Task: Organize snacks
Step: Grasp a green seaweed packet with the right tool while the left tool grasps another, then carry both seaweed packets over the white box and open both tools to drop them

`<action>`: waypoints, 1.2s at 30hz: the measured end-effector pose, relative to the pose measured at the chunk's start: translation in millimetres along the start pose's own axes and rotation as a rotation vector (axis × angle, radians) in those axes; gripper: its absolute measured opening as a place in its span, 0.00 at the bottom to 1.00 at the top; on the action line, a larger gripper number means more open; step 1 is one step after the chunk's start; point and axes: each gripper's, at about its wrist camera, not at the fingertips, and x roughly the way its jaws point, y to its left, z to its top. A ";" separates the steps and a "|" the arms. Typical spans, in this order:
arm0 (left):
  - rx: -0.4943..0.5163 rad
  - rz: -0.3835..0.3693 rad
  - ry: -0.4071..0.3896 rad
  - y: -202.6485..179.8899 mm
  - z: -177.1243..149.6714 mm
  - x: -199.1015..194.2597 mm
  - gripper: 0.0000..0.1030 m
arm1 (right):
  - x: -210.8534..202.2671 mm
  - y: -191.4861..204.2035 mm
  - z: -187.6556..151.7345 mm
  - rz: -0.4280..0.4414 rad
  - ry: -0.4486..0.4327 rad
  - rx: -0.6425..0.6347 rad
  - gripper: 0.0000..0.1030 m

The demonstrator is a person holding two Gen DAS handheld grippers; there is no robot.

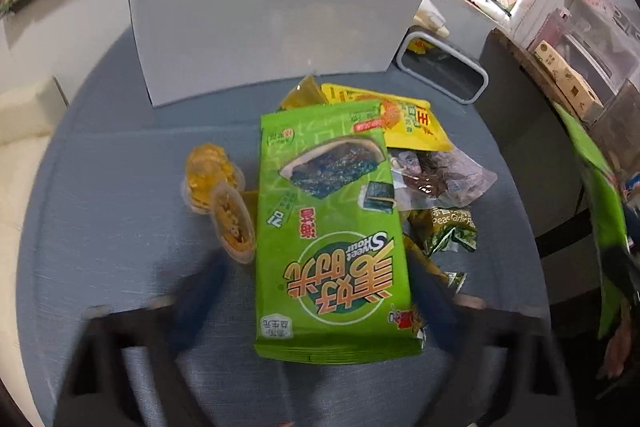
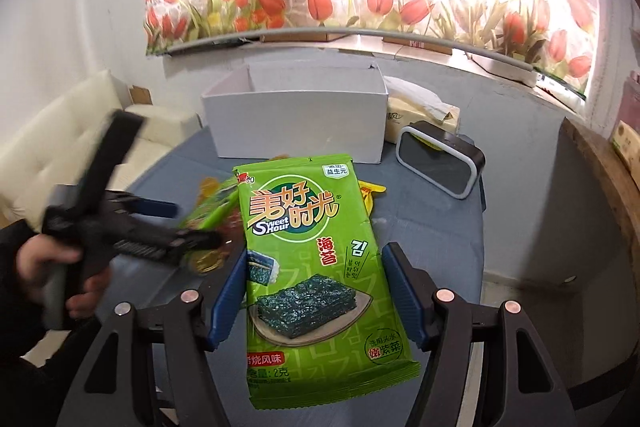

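A green seaweed snack pack (image 1: 332, 227) lies on a heap of snacks on the blue table. My left gripper (image 1: 316, 287) hovers over it, blurred, fingers spread to either side of the pack, open. In the right wrist view a second green seaweed pack (image 2: 316, 267) stands upright between the blue pads (image 2: 404, 299) of my right gripper (image 2: 316, 291); the pads look wider than the pack and I cannot tell whether they grip it. That pack shows at the right edge of the left wrist view (image 1: 600, 195). The left gripper (image 2: 160, 227) appears at left there.
A white open box (image 2: 296, 119) stands at the table's far side, with a grey-rimmed black container (image 2: 440, 159) to its right. Two jelly cups (image 1: 220, 187), a yellow pack (image 1: 400, 123), a clear bag (image 1: 440, 179) and a green pea packet (image 1: 448, 231) lie around the pack. A cream sofa (image 2: 80, 131) is left.
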 end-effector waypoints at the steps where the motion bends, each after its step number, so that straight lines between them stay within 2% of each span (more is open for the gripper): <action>1: -0.006 -0.004 0.004 1.2 0.4 0.1 0.69 | -2.5 1.1 -2.0 0.004 -0.003 0.006 0.69; 4: -0.018 -0.029 -0.013 3.5 0.1 -7.6 0.69 | -7.1 7.8 -5.1 0.006 -0.012 0.002 0.69; 7: -0.011 -0.023 -0.062 4.8 -2.8 -26.2 0.69 | -8.9 10.6 -6.2 0.002 -0.025 0.020 0.69; 9: 0.007 0.008 -0.131 3.8 -4.0 -48.1 0.69 | -7.6 11.5 -3.6 -0.011 -0.039 0.030 0.69; 13: 0.042 0.105 -0.317 3.2 8.1 -97.1 0.69 | 4.9 16.5 22.7 -0.030 -0.079 0.032 0.69; 15: 0.044 0.125 -0.355 6.3 25.8 -108.8 0.69 | 16.5 17.5 47.6 -0.034 -0.106 0.034 0.69; 20: -0.031 0.159 -0.381 31.1 95.0 -119.2 0.69 | 59.4 19.3 132.2 -0.061 -0.143 0.031 0.69; 24: -0.066 0.182 -0.368 55.2 145.0 -103.1 0.69 | 99.3 23.3 186.3 -0.068 -0.161 0.033 0.69; 26: -0.068 0.174 -0.333 61.8 168.5 -85.1 0.69 | 129.3 23.3 212.2 -0.072 -0.136 0.022 0.69; 30: -0.048 0.181 -0.274 74.9 200.7 -55.2 0.69 | 175.9 14.6 236.9 -0.090 -0.055 0.052 0.70; 33: -0.074 0.155 -0.251 85.2 213.0 -43.8 0.71 | 198.1 5.1 239.0 -0.101 -0.043 0.071 0.71; 36: -0.059 0.157 -0.227 86.2 220.3 -32.2 0.74 | 215.3 -3.4 237.6 -0.075 -0.024 0.101 0.78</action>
